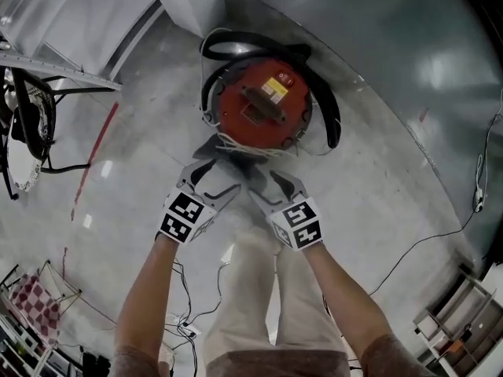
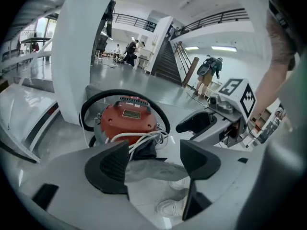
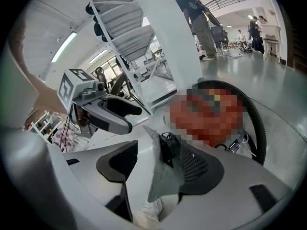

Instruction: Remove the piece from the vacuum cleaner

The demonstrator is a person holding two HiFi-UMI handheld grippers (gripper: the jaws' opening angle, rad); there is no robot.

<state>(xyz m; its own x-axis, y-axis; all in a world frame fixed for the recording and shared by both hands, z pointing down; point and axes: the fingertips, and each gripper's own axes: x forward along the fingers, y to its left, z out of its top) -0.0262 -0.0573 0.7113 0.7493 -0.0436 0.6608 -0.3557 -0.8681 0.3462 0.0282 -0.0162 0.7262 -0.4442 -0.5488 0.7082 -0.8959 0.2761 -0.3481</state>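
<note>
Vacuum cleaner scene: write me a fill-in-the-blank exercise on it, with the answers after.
The vacuum cleaner's top is ___.
A ___ hose curls round it.
A ___ cord lies bunched at its front.
Between the fingers of the left gripper lies a ___ piece.
Missing words: red, black, white, grey.
</note>
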